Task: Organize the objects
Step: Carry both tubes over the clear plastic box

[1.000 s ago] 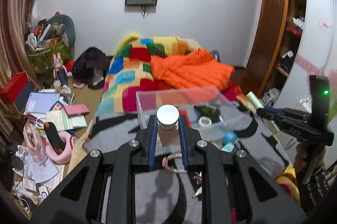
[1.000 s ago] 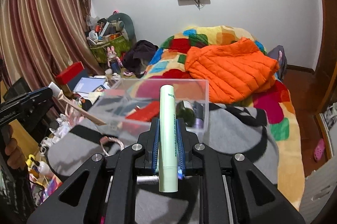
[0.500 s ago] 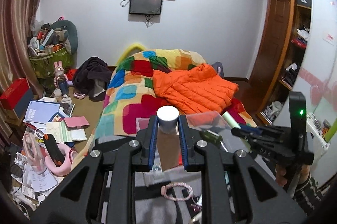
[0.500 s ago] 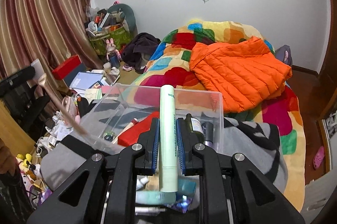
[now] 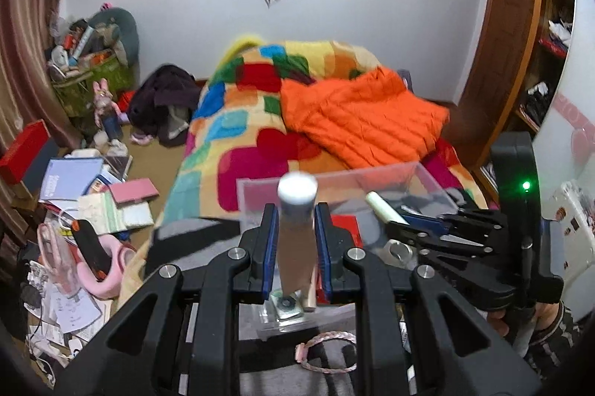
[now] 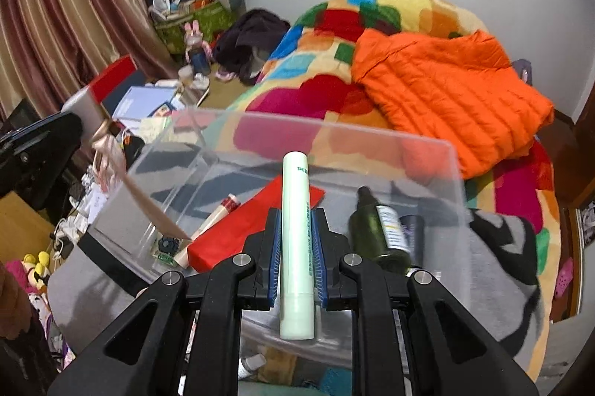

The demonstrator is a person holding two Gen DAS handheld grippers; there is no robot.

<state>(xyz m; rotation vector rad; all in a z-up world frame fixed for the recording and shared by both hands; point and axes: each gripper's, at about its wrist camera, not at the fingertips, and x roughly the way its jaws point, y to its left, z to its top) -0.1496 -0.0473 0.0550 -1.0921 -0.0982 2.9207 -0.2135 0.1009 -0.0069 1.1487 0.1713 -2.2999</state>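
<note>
Both grippers lower over the clear bin [image 6: 427, 150] now — left gripper [image 5: 296, 247] clamping the white-capped tube [image 5: 296, 228], right gripper [image 6: 297, 247] the pale-green tube [image 6: 296, 240].

Our left tool [image 5: 296, 249] is matte black plastic: two angular linkage arms with triangular cut-outs, each jointed by round silver screw heads. Its fingers [image 5: 268, 251] carry ribbed blue pads on their inner faces. Our right tool [image 6: 296, 256] is built the same, with the same silver screws and blue pads. Seen from the left wrist, its black body bears a small green light. A dark patterned sleeve [image 5: 550, 336] shows at the wrist beneath it.
</note>
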